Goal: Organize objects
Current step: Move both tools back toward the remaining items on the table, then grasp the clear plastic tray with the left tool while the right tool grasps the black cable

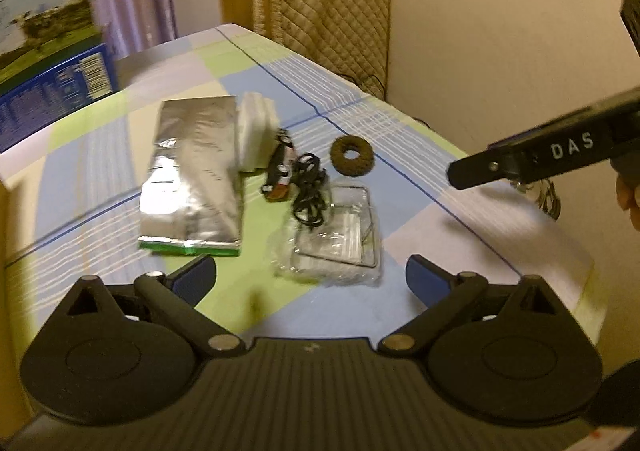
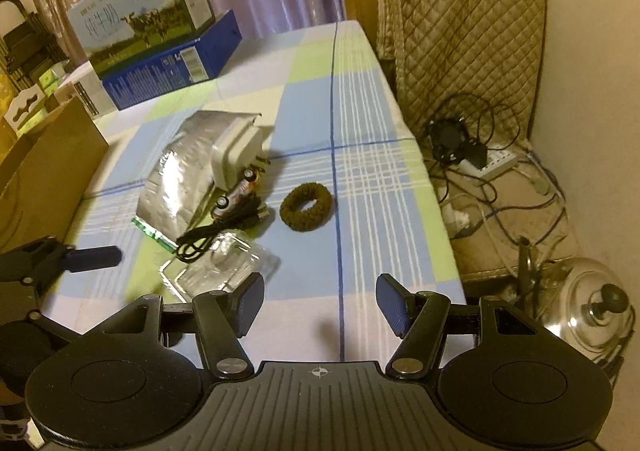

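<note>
On the checked cloth (image 2: 360,123) the clutter lies in one loose group: a foil bag (image 1: 192,179) flat, a white block (image 1: 256,131) at its far corner, batteries (image 2: 240,191) just beside that, a black cable (image 1: 310,191) coiled partly over a clear packet (image 1: 336,239), and a brown ring (image 2: 306,207) a little apart to the right.

The left gripper (image 1: 310,279) hangs above the near edge of the packet, jaws wide apart and empty. The right gripper (image 2: 320,303) is over bare cloth nearer than the ring, jaws apart, nothing between them (neither touches anything).

Around them: printed cartons (image 2: 156,35) at the far left, a brown box (image 2: 48,171) beside the table, a quilted chair (image 2: 460,31) behind, floor cables (image 2: 480,163) and a steel kettle (image 2: 592,311) to the right.
</note>
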A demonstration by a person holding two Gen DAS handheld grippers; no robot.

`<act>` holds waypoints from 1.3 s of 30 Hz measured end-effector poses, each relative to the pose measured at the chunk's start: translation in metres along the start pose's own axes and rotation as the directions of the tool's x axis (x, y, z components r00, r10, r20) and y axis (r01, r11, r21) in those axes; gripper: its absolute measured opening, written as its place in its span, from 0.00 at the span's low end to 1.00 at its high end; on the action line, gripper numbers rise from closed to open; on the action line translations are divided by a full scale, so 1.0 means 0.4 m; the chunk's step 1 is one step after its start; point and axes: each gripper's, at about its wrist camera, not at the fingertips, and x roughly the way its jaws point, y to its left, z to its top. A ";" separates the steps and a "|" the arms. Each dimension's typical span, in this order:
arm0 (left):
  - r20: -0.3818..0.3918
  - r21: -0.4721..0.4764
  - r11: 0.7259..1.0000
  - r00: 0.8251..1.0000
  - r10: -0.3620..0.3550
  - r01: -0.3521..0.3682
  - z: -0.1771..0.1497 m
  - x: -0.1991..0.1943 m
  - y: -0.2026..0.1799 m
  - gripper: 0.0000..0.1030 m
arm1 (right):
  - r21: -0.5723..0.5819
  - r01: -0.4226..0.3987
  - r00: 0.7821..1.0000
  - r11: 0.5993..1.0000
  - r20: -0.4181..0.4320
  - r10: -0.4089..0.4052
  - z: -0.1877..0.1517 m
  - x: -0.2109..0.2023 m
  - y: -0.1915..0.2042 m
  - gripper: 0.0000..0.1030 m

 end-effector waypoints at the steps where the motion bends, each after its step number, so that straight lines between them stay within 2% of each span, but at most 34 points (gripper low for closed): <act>1: -0.005 0.013 1.000 1.000 0.000 0.000 0.001 0.018 -0.006 0.89 | 0.000 0.000 1.000 1.000 -0.004 0.000 0.001 0.009 -0.004 0.57; 5: -0.016 0.024 1.000 1.000 -0.007 0.008 0.004 0.071 -0.017 0.85 | 0.007 -0.003 1.000 1.000 -0.018 0.003 0.003 0.035 -0.014 0.56; 6: -0.021 0.025 1.000 1.000 -0.011 0.012 0.006 0.081 -0.017 0.81 | 0.006 -0.009 1.000 1.000 -0.021 0.009 0.004 0.038 -0.012 0.56; 7: -0.025 0.026 1.000 1.000 -0.012 0.013 0.007 0.090 -0.017 0.71 | 0.003 -0.019 1.000 1.000 -0.023 0.019 0.006 0.041 -0.009 0.55; 10: -0.036 0.022 1.000 0.999 -0.018 0.018 0.005 0.090 -0.010 0.56 | -0.012 -0.051 0.998 0.999 -0.034 0.050 0.017 0.050 0.011 0.55; 13: -0.057 0.030 0.999 0.998 -0.026 0.028 -0.013 0.057 0.004 0.51 | -0.018 -0.099 0.994 0.995 -0.046 0.098 0.034 0.063 0.042 0.55; 18: -0.088 0.015 1.000 0.996 -0.008 0.010 -0.080 -0.026 0.053 0.51 | -0.035 -0.177 0.981 0.984 -0.093 0.173 0.061 0.111 0.121 0.55; 20: -0.097 0.007 1.000 0.995 0.029 -0.028 -0.109 -0.056 0.075 0.51 | -0.101 -0.148 0.986 0.984 -0.091 0.139 0.067 0.130 0.160 0.55; 23: -0.104 -0.038 0.996 0.992 0.077 -0.082 -0.147 -0.090 0.118 0.51 | -0.319 -0.087 0.994 0.944 -0.083 0.064 0.066 0.155 0.225 0.55; 24: -0.108 -0.052 0.994 0.990 0.087 -0.093 -0.155 -0.097 0.134 0.51 | -0.329 -0.078 0.994 0.941 -0.092 0.050 0.068 0.167 0.232 0.55; 25: -0.111 -0.063 0.992 0.989 0.099 -0.106 -0.161 -0.103 0.145 0.51 | -0.276 -0.100 0.991 0.956 -0.112 0.071 0.076 0.178 0.222 0.55; 27: -0.108 -0.095 0.988 0.988 0.110 -0.120 -0.169 -0.109 0.166 0.51 | -0.089 -0.174 0.976 0.981 -0.147 0.160 0.093 0.198 0.188 0.55; 29: -0.099 -0.125 0.985 0.989 0.106 -0.118 -0.171 -0.113 0.180 0.51 | 0.002 -0.175 0.972 0.985 -0.157 0.173 0.101 0.217 0.181 0.55; 33: -0.079 -0.161 0.981 0.992 0.099 -0.110 -0.172 -0.114 0.184 0.53 | 0.026 -0.113 0.980 0.993 -0.161 0.116 0.112 0.256 0.207 0.55; 36: -0.068 -0.169 0.980 0.993 0.099 -0.109 -0.174 -0.110 0.183 0.54 | -0.045 -0.042 0.988 0.998 -0.149 0.035 0.112 0.276 0.234 0.55; 38: -0.066 -0.176 0.979 0.993 0.096 -0.106 -0.178 -0.116 0.185 0.59 | -0.123 -0.011 0.988 0.992 -0.153 -0.008 0.106 0.280 0.258 0.49; 39: -0.061 -0.180 0.978 0.993 0.097 -0.106 -0.176 -0.115 0.188 0.62 | -0.141 -0.010 0.988 0.990 -0.154 -0.012 0.099 0.278 0.259 0.40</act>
